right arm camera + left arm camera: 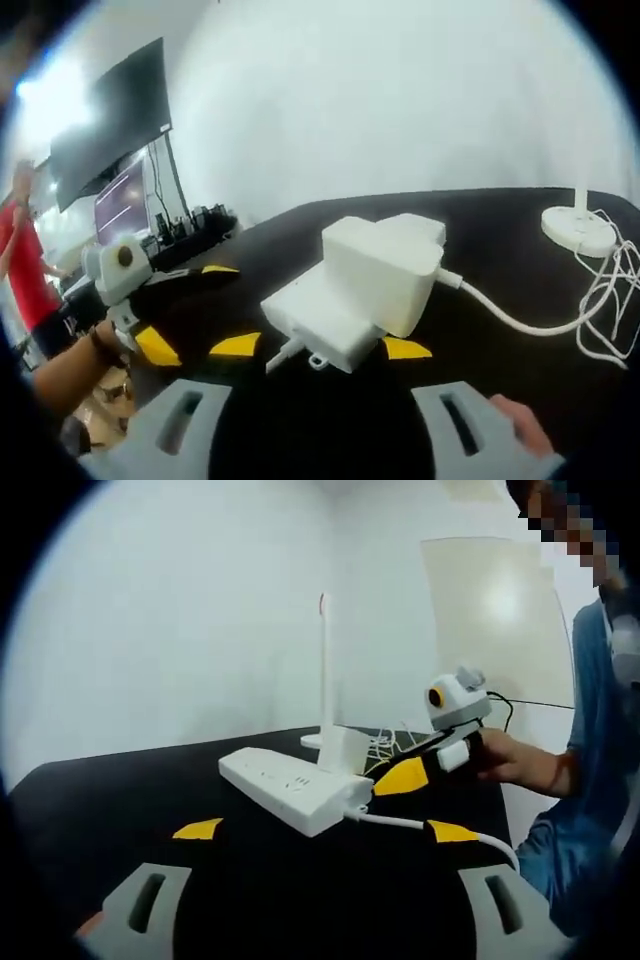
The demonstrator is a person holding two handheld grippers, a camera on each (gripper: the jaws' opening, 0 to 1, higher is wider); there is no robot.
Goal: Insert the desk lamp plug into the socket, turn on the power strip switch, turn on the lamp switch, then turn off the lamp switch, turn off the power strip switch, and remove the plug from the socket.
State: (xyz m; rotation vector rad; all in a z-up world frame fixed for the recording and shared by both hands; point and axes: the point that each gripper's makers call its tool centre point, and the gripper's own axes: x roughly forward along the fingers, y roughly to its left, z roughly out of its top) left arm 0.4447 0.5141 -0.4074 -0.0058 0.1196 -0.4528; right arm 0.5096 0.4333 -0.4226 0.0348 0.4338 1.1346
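Two grey grippers, left (320, 905) and right (318, 425), both spread apart and gripping nothing. White power strip (290, 788) with chunky white plug adapter (385, 270) in it sits on black tabletop (120, 800), white stick lamp (324, 670) behind, plain white walls.

The big white plug (385, 270) hides the socket it sits in. The lamp (580, 225) is cut off above its base. The power strip's switch (300, 780) is too small to read.

Black table (120, 800) — carries white power strip (285, 785), lamp base (578, 228), loose white cable (610, 290), yellow markers (198, 829).
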